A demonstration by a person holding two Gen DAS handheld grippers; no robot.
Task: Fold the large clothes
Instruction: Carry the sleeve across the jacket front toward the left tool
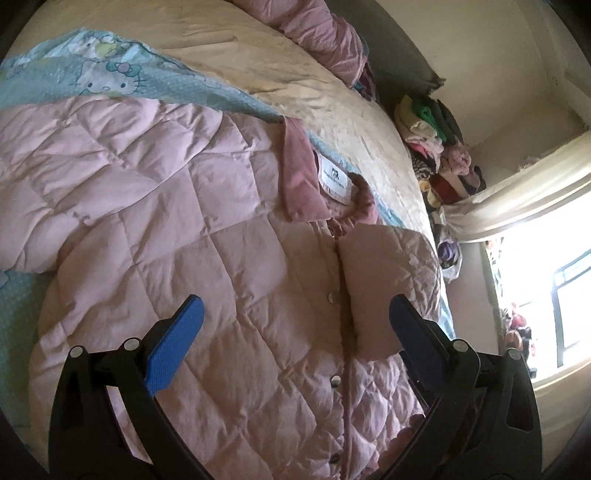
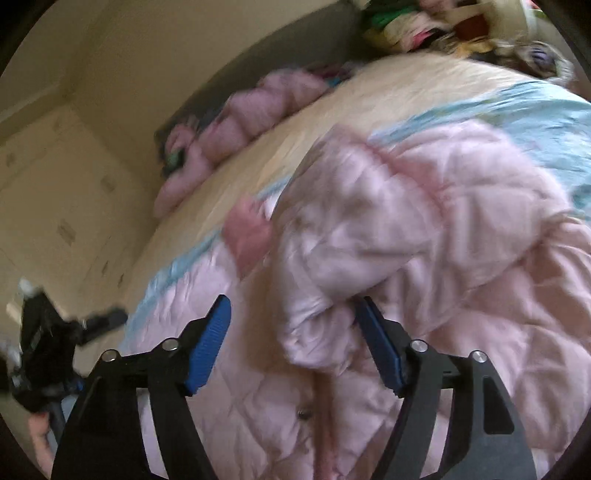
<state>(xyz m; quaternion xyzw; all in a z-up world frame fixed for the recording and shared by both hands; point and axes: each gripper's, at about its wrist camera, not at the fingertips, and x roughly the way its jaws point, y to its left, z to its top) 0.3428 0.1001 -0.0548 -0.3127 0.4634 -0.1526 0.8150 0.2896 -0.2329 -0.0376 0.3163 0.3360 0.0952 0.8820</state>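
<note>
A pale pink quilted jacket [image 1: 192,229] lies front-up on the bed, buttoned, with a darker pink collar [image 1: 299,173] and a white label. One sleeve [image 1: 373,288] is folded across the chest. My left gripper [image 1: 295,325] is open above the jacket's front, holding nothing. In the blurred right wrist view the same jacket [image 2: 424,229] shows with the folded sleeve's cuff [image 2: 317,332] between the open fingers of my right gripper [image 2: 291,332]. I cannot tell whether the pads touch it.
The bed carries a cream sheet [image 1: 295,74] and a light blue cartoon blanket [image 1: 110,77]. Another pink garment [image 1: 325,33] lies at the bed's far edge. A heap of clothes [image 1: 439,147] sits beside the bed near a bright window [image 1: 546,295]. The other gripper [image 2: 40,354] shows at the left.
</note>
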